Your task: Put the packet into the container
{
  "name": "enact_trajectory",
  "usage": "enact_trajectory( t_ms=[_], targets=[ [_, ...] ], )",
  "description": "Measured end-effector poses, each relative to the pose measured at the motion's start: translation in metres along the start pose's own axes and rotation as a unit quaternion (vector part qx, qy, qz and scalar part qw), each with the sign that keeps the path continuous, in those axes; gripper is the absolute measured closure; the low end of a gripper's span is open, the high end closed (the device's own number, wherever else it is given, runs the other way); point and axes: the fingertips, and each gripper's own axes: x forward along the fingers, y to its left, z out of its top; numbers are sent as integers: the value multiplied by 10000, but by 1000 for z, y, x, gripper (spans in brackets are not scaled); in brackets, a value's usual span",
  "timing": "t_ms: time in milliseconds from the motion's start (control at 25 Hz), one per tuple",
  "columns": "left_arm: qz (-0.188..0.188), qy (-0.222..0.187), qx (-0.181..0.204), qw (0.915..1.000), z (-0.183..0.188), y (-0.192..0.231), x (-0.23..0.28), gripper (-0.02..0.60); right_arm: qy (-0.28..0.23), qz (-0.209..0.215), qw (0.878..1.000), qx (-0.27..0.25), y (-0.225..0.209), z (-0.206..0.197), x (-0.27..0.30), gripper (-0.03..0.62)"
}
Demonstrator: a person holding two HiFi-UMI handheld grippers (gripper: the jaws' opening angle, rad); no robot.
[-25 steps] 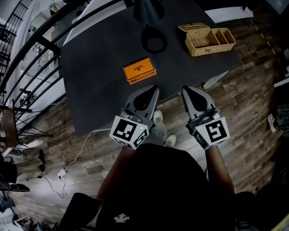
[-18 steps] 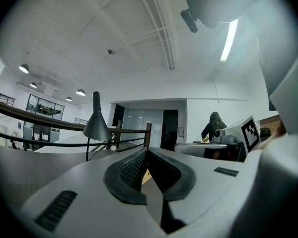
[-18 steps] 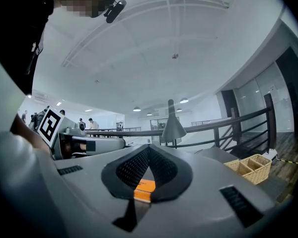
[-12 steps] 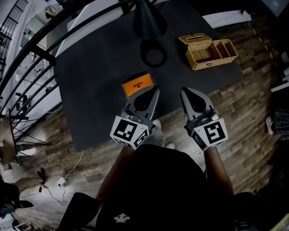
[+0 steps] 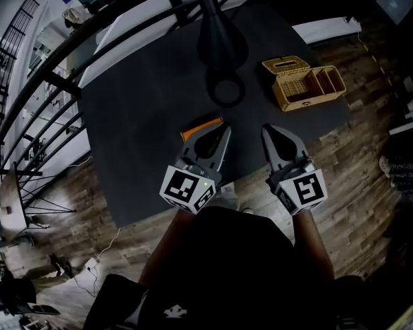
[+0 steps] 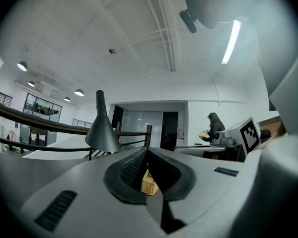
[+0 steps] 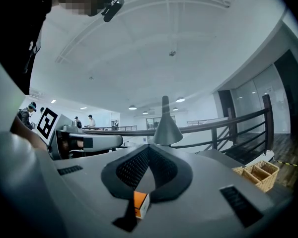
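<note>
An orange packet (image 5: 202, 125) lies flat on the dark table (image 5: 144, 115); its near part is hidden behind my left gripper (image 5: 220, 130). The right gripper view shows the packet (image 7: 140, 205) through the gap below the closed tips. A wicker container (image 5: 304, 83) with an open lid and compartments stands at the table's far right; the left gripper view shows it (image 6: 149, 184) below its tips. My left gripper's tips meet with nothing between them, just short of the packet. My right gripper (image 5: 270, 130) is shut and empty too, over the near table edge, right of the packet.
A black lamp with a ring base (image 5: 225, 88) and cone shade (image 5: 220, 43) stands on the table behind the packet. A railing (image 5: 48, 81) runs along the left. Wooden floor (image 5: 344, 150) lies around the table. A person (image 6: 214, 128) stands far off.
Both grippers have come forward over the near table edge. The left one now covers the near part of the packet. Neither pair of jaws has opened.
</note>
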Motion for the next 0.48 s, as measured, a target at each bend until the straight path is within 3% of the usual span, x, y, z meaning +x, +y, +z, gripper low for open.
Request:
enact_trajectory(
  t_ms=[480],
  targets=[
    [-351,-50,-90,9993,-3,23,12,575,172,-252,9995,-111,1,-4,20,589]
  ],
)
